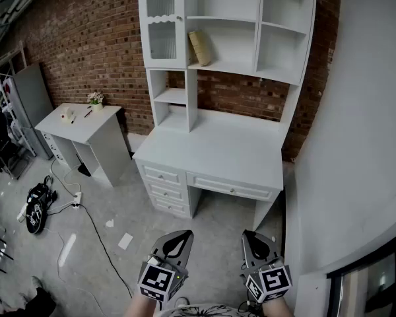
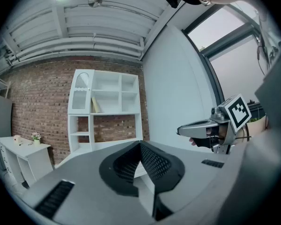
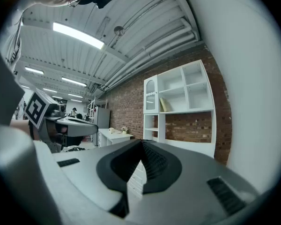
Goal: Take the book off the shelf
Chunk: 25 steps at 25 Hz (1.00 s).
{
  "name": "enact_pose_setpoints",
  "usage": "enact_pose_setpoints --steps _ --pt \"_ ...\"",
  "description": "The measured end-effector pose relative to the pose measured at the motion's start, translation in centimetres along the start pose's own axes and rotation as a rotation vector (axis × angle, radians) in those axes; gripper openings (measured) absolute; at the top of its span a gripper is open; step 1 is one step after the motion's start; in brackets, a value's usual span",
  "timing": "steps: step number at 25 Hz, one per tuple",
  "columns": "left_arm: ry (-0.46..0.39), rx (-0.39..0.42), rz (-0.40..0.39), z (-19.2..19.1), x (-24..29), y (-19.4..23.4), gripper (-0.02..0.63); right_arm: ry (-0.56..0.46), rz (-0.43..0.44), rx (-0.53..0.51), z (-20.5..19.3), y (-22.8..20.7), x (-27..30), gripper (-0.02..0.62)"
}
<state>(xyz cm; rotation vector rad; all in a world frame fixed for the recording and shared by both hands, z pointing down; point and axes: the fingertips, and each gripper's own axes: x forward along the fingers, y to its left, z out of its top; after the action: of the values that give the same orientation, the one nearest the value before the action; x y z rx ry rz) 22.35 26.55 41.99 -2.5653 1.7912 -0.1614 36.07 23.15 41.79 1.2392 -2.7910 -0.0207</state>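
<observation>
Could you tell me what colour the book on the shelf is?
Pale tan book, clearest in head view.

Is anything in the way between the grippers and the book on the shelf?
Nothing visible blocks it. The book leans in an open shelf with no door. The left gripper and right gripper hang back over the floor; only the white desk lies under the path.

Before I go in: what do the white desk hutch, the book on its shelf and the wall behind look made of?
White desk with hutch: probably painted wood or board, smooth matte, crisp panel edges. Tan book leaning on the upper shelf: paper, cover type too small to tell. Wall: bare red brick, mortar lines showing.
</observation>
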Motion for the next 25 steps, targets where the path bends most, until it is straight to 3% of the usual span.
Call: enact_pose_setpoints --steps 10,14,25 --pt "0.018 -0.028 -0.04 -1.1 0.8 0.4 0.014 0.036 -0.016 0.005 -1.3 0.1 1.0 0.002" --pt "0.032 -0.043 -0.049 -1.7 0.4 1.4 0.014 0.054 -0.025 -0.061 -1.0 1.4 1.8 0.003" --pt "0.053 -0.059 -0.011 -4.1 -3.5 11.7 0.014 0.075 -0.052 -0.061 -1.7 8.3 9.1 0.003"
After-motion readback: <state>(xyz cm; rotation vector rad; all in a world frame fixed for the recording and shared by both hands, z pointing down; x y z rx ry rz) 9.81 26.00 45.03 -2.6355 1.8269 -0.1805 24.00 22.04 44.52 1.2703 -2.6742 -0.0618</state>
